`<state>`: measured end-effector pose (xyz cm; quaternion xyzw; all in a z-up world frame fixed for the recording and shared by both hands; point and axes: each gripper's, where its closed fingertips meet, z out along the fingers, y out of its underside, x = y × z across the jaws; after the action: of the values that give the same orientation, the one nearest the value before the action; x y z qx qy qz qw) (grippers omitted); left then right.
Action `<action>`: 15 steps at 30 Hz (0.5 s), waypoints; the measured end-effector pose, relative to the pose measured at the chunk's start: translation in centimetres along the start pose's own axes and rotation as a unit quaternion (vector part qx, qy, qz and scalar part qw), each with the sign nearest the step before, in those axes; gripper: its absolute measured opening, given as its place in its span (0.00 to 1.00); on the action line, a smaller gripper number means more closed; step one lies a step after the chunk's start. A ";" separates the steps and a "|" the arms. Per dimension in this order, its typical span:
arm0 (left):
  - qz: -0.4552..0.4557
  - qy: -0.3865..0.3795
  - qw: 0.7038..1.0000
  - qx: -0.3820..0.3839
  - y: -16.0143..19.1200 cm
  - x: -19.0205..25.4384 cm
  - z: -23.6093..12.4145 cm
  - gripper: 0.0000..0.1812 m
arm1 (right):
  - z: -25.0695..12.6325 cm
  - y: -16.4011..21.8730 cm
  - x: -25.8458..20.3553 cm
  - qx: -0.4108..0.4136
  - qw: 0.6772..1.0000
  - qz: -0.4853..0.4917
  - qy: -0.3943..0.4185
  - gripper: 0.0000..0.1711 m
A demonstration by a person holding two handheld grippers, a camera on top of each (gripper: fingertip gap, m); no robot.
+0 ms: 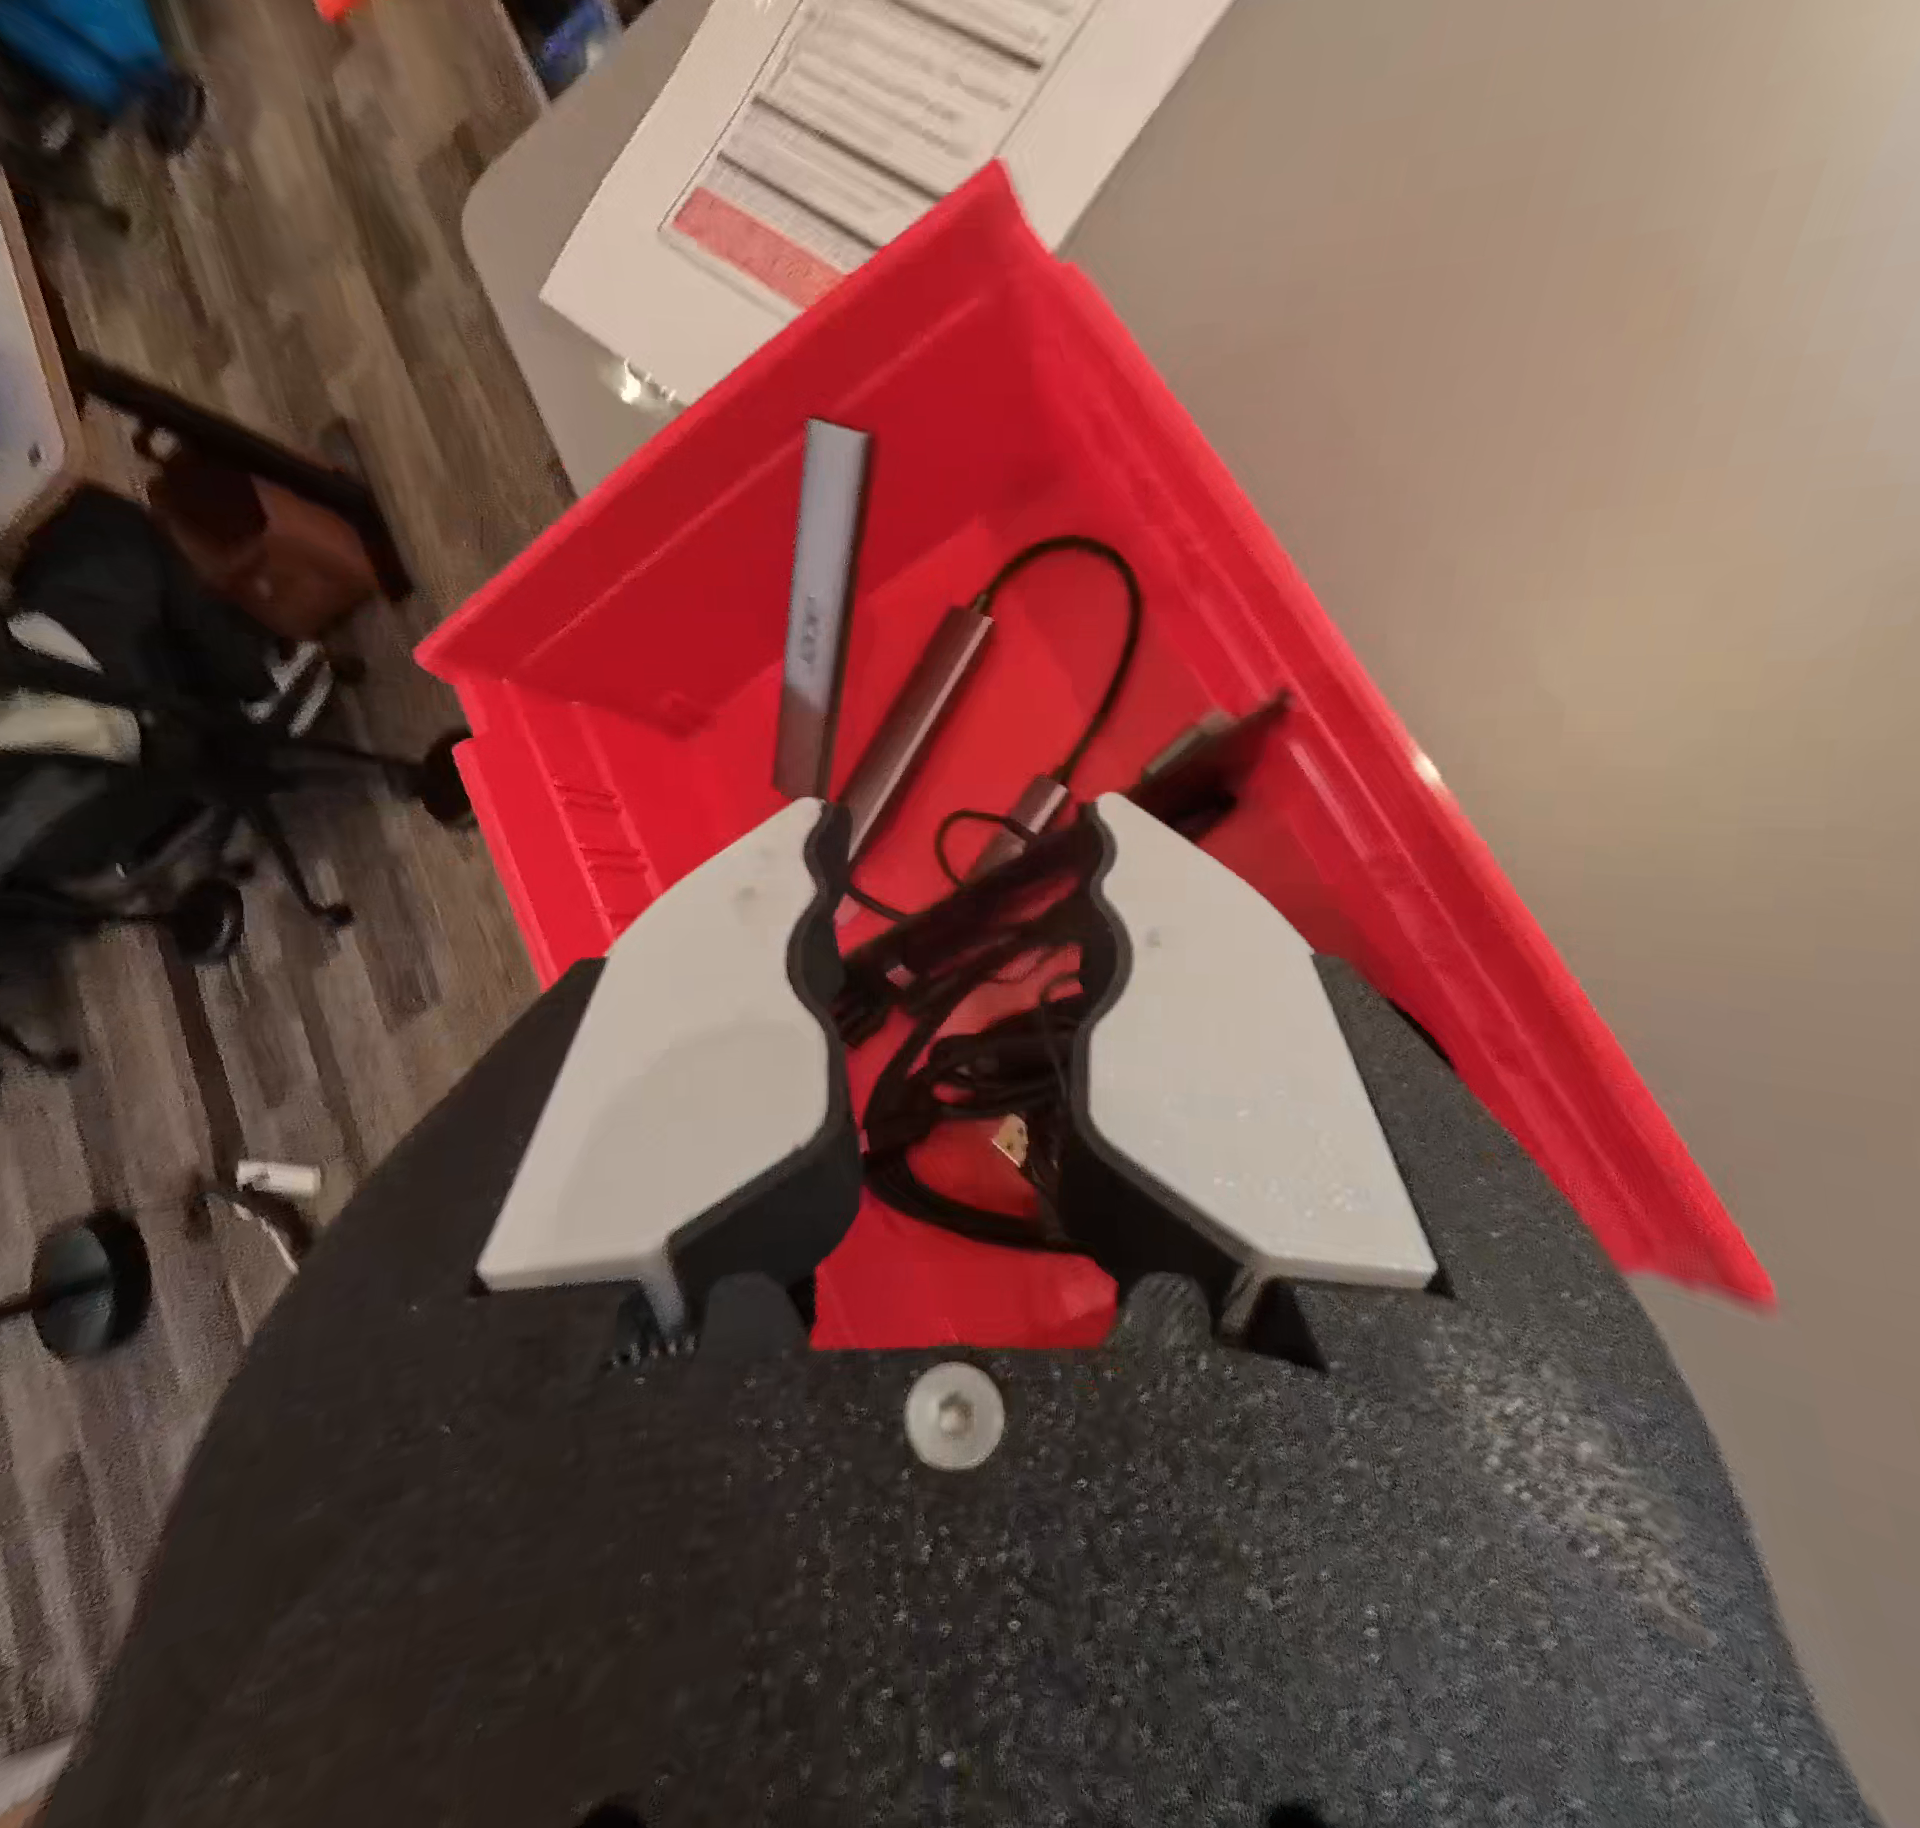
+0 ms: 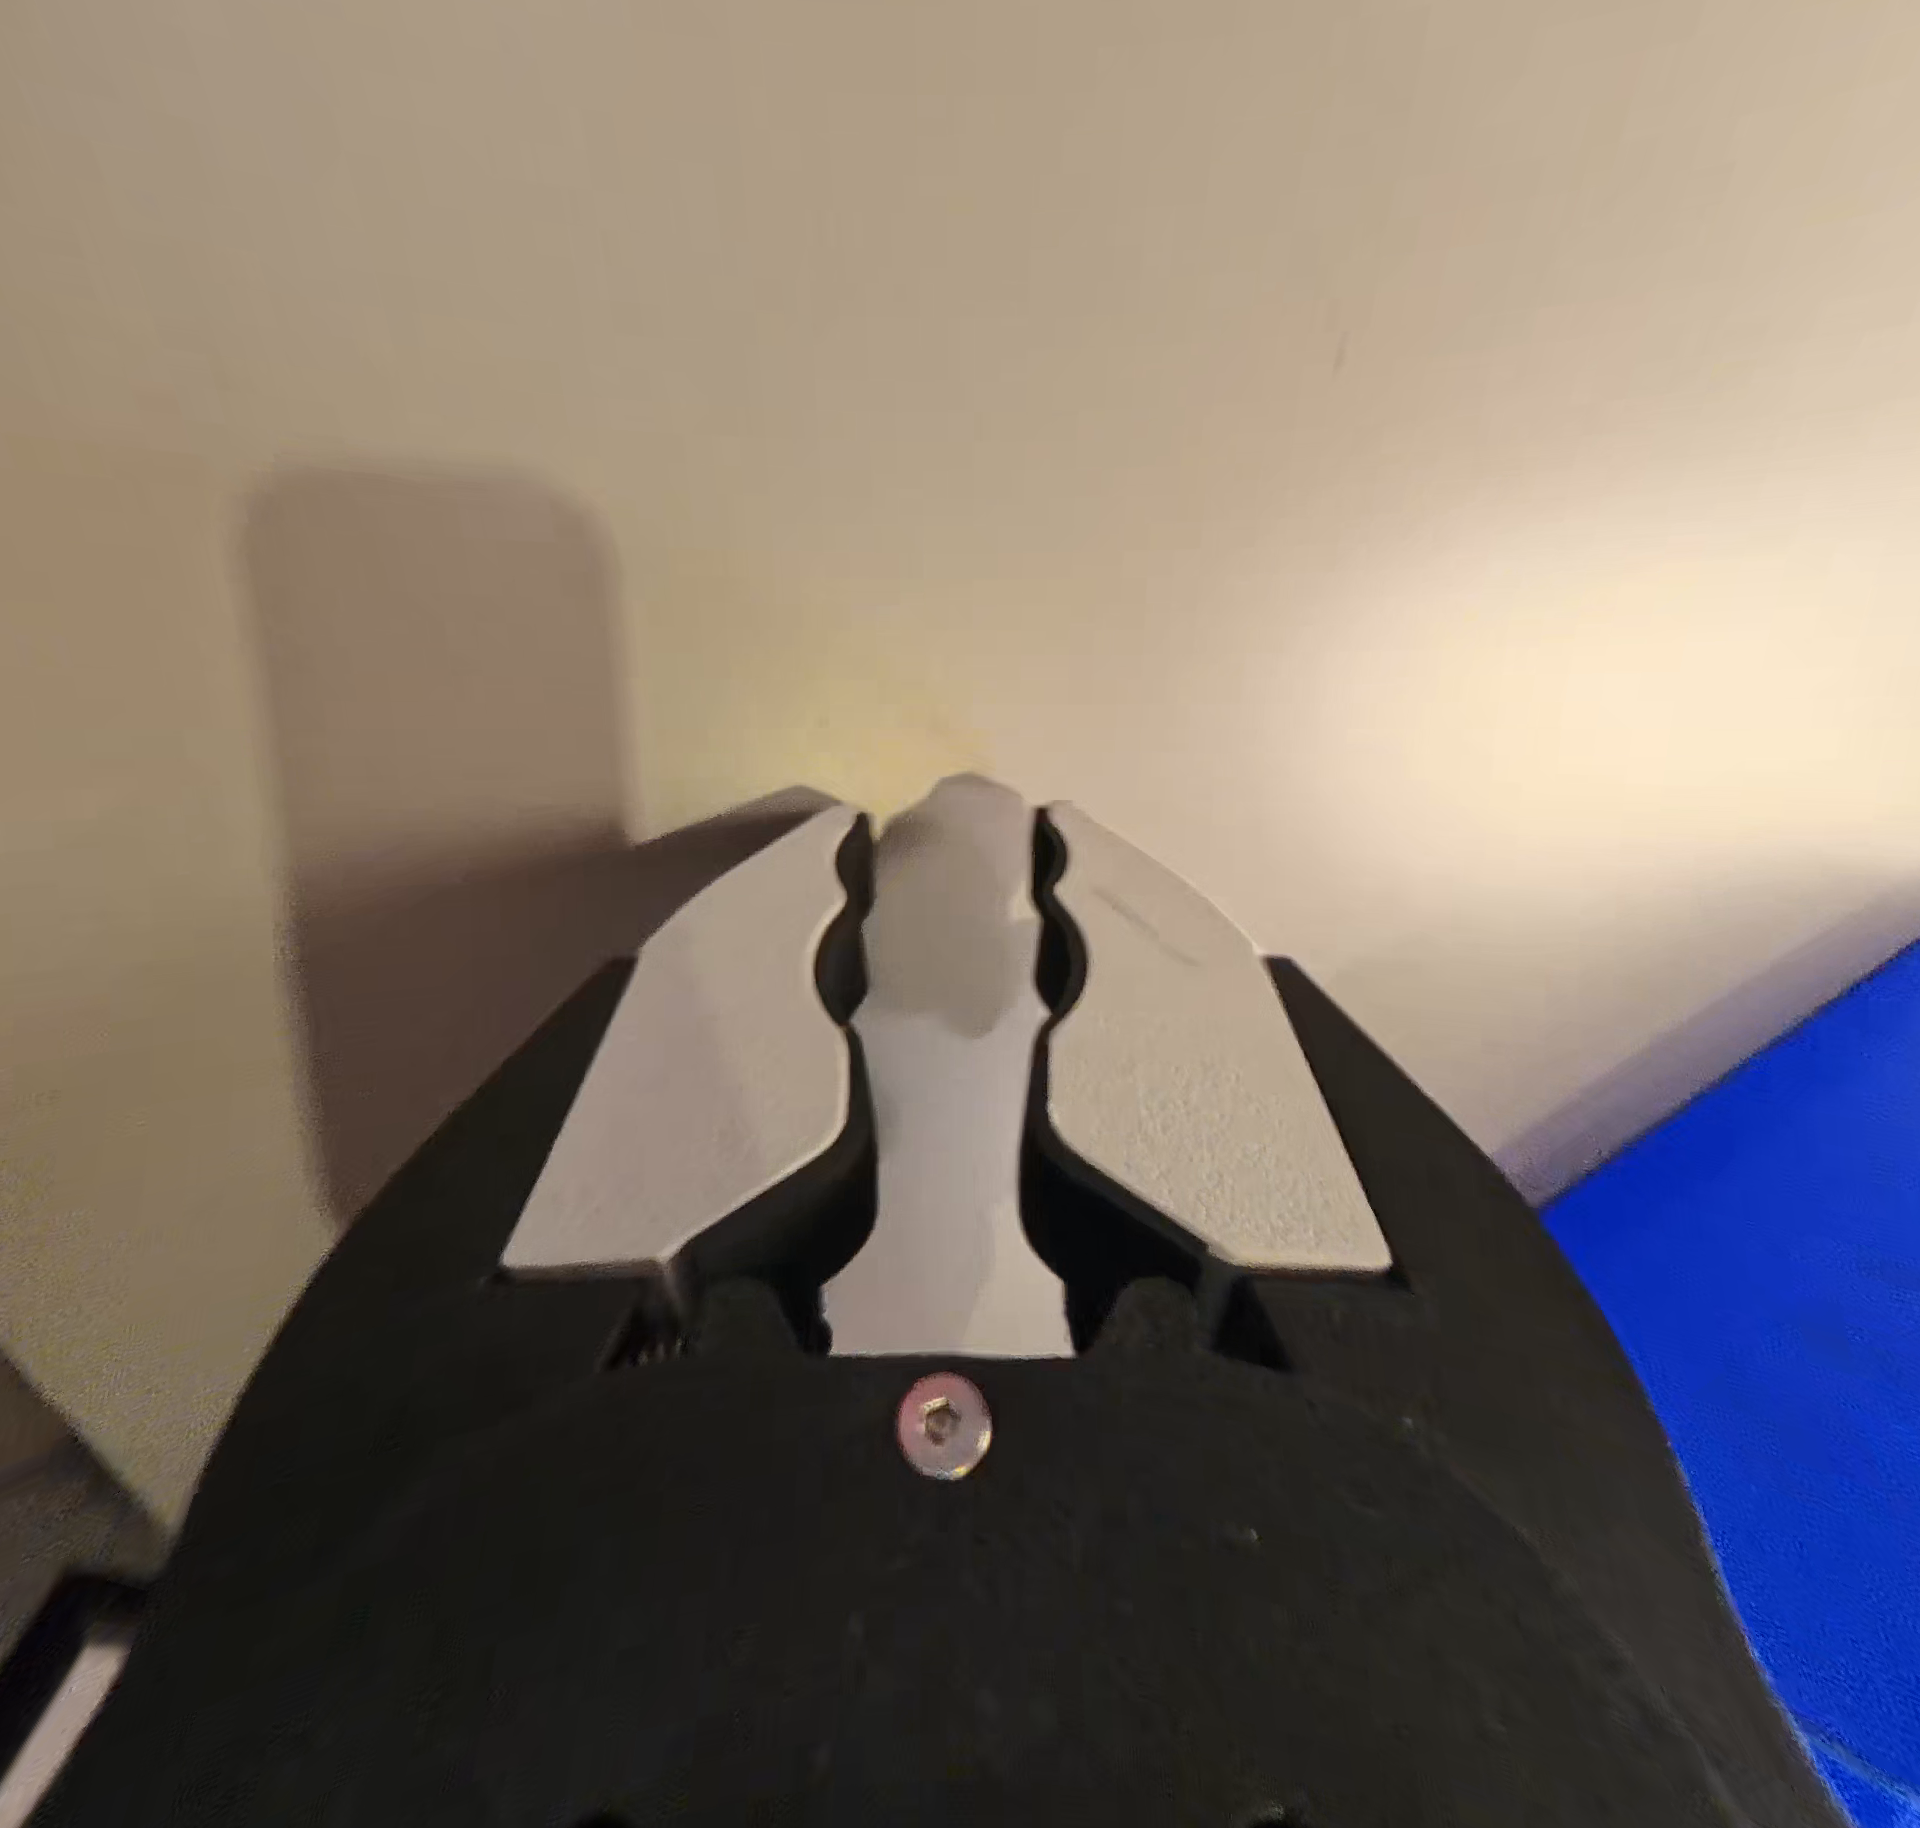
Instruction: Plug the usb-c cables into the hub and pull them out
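Cables (image 1: 966, 1040) lay in a black tangle on the floor of the red bin (image 1: 1049, 396), and my left gripper (image 1: 961, 822) hung over them with its fingers spread and nothing between them. Through the gap I could see one gold-tipped plug (image 1: 1010, 1142) among the loops. Beyond the fingertips lay three grey hubs: the longest hub (image 1: 824, 604) leaned up toward the bin's far wall, a second hub (image 1: 920, 708) lay just beside it with a thin black lead (image 1: 1101, 625) arching off its far end, and a third hub (image 1: 1023, 822) peeked out by the right finger. A dark flat piece (image 1: 1216, 750) rested against the bin's right wall; I could not tell what it was. The bin sat on a beige table (image 1: 1558, 428), with a printed sheet (image 1: 862, 105) touching its far corner. Left of the table I saw wood flooring and an office chair (image 1: 156, 698). My right gripper (image 2: 951, 822) pointed at bare tabletop (image 2: 935, 272), well away from anything, its fingers drawn near each other with a narrow gap and holding nothing. A blue shape (image 2: 1766, 1259) edged in at its right.
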<state>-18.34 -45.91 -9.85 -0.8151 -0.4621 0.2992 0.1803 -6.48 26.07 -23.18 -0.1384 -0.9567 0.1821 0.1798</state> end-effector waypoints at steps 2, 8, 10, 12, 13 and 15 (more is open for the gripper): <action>-0.010 -0.009 1.000 -0.025 -0.8 -1.2 1.9 0.24 | 0.7 -1.8 -0.6 0.032 0.999 0.019 -0.004 0.16; 0.033 -0.023 0.993 -0.113 -1.2 -3.2 8.8 0.25 | 1.3 -3.7 -1.2 0.064 0.997 0.049 0.016 0.15; 0.050 -0.025 0.988 -0.146 -0.7 -3.5 10.9 0.25 | 1.2 -3.8 -1.4 0.068 0.996 0.059 0.024 0.15; 0.066 -0.035 0.982 -0.176 0.0 -3.7 12.6 0.24 | 1.1 -3.7 -1.6 0.075 0.994 0.072 0.033 0.14; 0.074 -0.047 0.979 -0.186 0.4 -4.0 13.2 0.19 | 1.0 -3.6 -1.8 0.079 0.993 0.079 0.036 0.13; 0.092 -0.072 0.976 -0.186 0.5 -4.6 13.6 0.11 | 0.9 -3.4 -2.1 0.092 0.990 0.094 0.041 0.12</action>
<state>-28.76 -49.91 -18.92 -0.8497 -0.4449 0.2807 -0.0365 -5.60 22.02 -23.20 -0.2184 -0.9105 0.2792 0.2130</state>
